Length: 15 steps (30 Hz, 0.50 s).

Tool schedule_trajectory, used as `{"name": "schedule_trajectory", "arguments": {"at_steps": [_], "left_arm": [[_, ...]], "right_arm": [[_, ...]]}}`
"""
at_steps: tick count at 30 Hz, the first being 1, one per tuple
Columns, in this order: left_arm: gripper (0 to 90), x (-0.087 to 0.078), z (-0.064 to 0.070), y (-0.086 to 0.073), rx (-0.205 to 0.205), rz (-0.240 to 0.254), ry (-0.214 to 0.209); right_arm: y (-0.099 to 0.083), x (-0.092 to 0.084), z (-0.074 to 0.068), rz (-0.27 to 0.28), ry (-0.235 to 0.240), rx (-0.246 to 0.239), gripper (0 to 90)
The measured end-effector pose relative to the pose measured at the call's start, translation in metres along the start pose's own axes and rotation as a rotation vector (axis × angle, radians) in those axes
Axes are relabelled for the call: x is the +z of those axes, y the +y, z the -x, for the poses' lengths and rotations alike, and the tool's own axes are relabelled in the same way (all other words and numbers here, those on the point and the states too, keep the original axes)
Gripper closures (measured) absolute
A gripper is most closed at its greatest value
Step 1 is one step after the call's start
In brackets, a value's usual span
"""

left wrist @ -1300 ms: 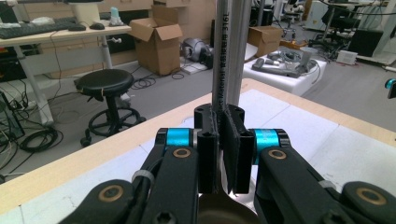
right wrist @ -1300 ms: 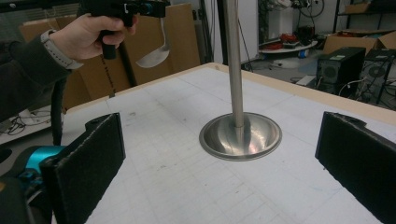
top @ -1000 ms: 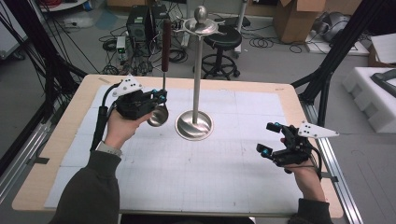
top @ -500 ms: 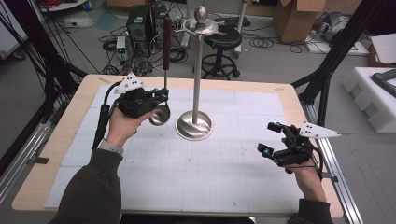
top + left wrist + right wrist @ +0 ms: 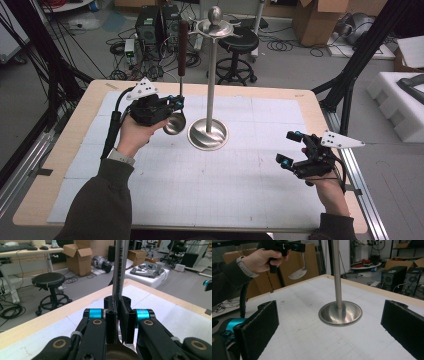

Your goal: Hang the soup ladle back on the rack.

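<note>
You held the ladle (image 5: 176, 112) upright left of the stand (image 5: 210, 132), left gripper (image 5: 172, 103) jaws clamped on its handle; right gripper (image 5: 290, 149) jaws stood wide, empty. Hanging remained undone.

On the table (image 5: 75, 165) a stand (image 5: 209, 132) stood near the middle. A ladle (image 5: 176, 120) hung upright just left of it, clear of the surface. Behind the table, a stool (image 5: 241, 50) and boxes (image 5: 320, 22) sat on the floor
</note>
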<state>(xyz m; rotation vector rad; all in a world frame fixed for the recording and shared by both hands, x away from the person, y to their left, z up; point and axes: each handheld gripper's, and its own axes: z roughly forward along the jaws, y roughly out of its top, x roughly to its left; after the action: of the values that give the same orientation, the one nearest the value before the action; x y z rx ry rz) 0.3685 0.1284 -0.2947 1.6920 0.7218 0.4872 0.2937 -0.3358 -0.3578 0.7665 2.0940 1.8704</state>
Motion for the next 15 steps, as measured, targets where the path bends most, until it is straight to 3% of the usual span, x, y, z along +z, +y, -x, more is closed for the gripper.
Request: {"name": "schedule_trajectory", "arguments": {"at_steps": [15], "left_arm": [[84.3,0.0059,0.0024,-0.001,0.004,-0.019,-0.026]], "right_arm": [[-0.0002,0.0003,-0.0001,-0.001,-0.002,-0.003,0.4]]}}
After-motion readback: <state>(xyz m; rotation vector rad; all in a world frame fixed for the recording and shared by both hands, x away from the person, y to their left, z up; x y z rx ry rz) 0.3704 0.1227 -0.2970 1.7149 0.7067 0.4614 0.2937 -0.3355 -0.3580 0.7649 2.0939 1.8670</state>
